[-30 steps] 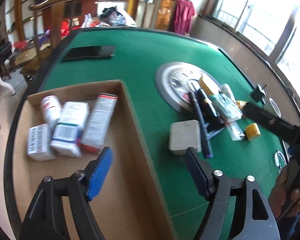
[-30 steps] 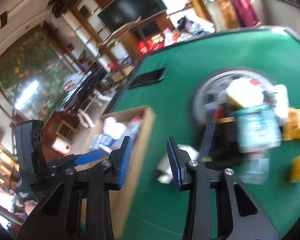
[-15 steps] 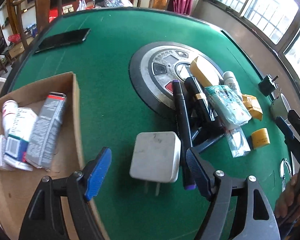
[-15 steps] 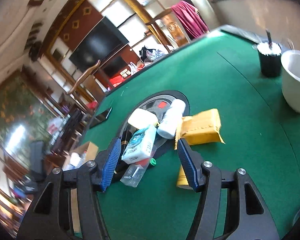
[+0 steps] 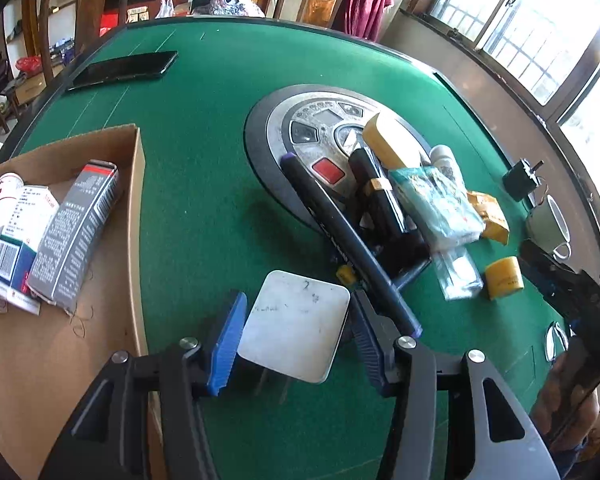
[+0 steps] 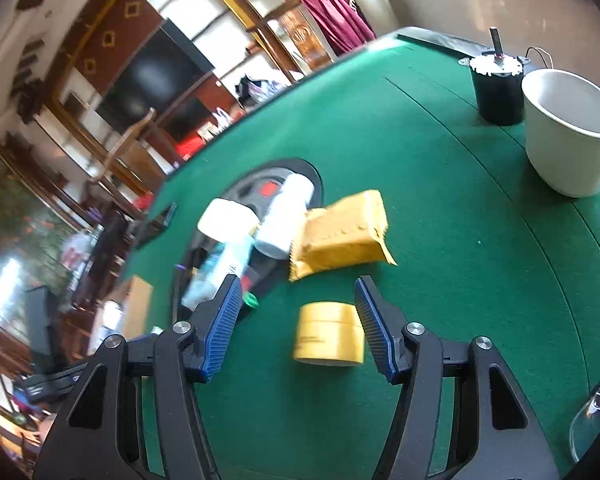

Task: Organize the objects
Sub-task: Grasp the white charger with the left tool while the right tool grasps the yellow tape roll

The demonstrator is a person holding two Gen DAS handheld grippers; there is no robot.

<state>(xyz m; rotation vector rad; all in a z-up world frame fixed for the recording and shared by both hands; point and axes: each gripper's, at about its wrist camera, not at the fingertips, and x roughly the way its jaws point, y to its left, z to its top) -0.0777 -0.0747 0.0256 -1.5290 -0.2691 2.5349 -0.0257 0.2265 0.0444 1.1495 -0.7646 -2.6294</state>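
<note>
The left gripper [image 5: 296, 336] is sitting with its blue pads spread wide on either side of a white power adapter [image 5: 296, 326], which is lying flat on the green table [image 5: 204, 200] between the fingers; its prongs are pointing back toward the gripper body. Whether the pads are touching the adapter's edges is hard to tell, though small gaps seem to be showing. Off to the gripper's left, a cardboard box [image 5: 138, 216] is holding a grey carton [image 5: 76, 236] and other packages. Ahead and to the right, a long black marker [image 5: 340, 240] is leaning across a pile on the round centre panel [image 5: 268, 132], with a teal packet [image 5: 436, 204] lying further right.

The right gripper [image 6: 298, 330] is likewise standing spread open, its fingers bracketing a small yellow jar [image 6: 328, 334] that is resting on the felt between them, closer to the right pad. Just ahead of it a yellow pouch [image 6: 342, 236] is lying beside a white bottle [image 6: 286, 220]. Far ahead to the right, a white mug [image 6: 568, 132] is standing next to a black motor [image 6: 498, 90].
</note>
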